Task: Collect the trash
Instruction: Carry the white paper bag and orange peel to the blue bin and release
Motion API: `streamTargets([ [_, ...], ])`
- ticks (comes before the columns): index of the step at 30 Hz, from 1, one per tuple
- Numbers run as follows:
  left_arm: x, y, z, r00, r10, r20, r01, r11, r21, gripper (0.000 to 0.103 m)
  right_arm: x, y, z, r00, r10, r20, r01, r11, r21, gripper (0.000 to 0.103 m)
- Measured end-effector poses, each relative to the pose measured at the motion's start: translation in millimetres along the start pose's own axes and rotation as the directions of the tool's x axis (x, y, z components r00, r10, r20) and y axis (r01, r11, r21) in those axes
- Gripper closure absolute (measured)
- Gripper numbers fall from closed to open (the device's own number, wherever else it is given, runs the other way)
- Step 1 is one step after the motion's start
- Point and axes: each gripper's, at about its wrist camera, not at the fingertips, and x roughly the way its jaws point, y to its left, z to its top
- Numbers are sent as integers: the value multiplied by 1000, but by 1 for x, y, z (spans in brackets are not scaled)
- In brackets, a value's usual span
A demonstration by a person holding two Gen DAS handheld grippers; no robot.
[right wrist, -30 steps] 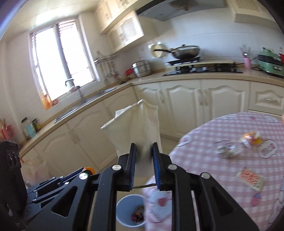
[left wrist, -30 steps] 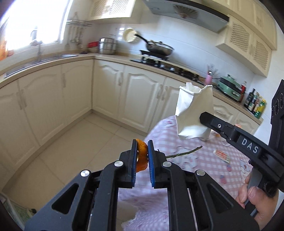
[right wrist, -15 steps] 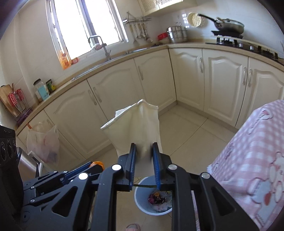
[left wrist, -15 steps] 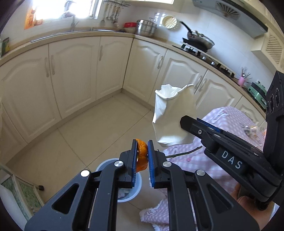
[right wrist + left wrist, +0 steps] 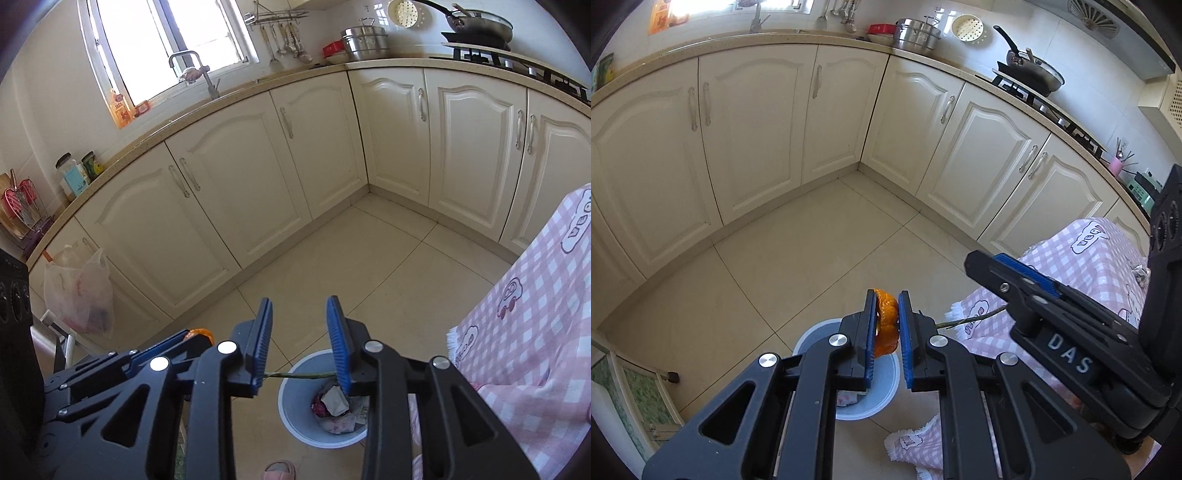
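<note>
Wrapping two sides of the tiled floor [image 5: 746, 280], cream cabinets [image 5: 746, 122] carry a counter with a sink tap [image 5: 192, 70], pots and a pan [image 5: 1030, 70]. A table under a pink checked cloth [image 5: 535, 306] stands at the right edge. On the floor just beside it sits a pale bin [image 5: 295, 410] holding crumpled wrappers and paper [image 5: 334, 400]. The right claw [image 5: 300, 341] hangs above the bin; its jaws have just been opening and stand apart, and only a thin green stem [image 5: 303, 375] runs across low between them, perhaps touching the pads. The left claw [image 5: 887, 326] is narrow, pinching a piece of orange peel [image 5: 886, 321] over the bin's rim, the stem jutting out beside it
</note>
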Motion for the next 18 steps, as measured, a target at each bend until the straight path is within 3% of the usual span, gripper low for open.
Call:
streamTargets([
  [8,8,-5,5,999,53,-6,-53,999,9,92,-22,-15,5,996,-48,81,47,999,20,69],
  [12,2,-7,12,997,65,31,-65,998,-18,90,-34,-18,10,991,-61,119,58,998,30,67],
  [14,0,-8,15,997,66,37,-65,997,-32,68,-38,-20,13,990,-58,127,54,998,35,67],
  [16,-6,-11,16,995,77,58,-75,997,-32,53,-41,-21,14,990,-60,131,56,998,35,67],
  [18,-10,-15,17,995,76,65,-74,997,-28,53,-47,-22,14,989,-59,137,55,998,38,67],
])
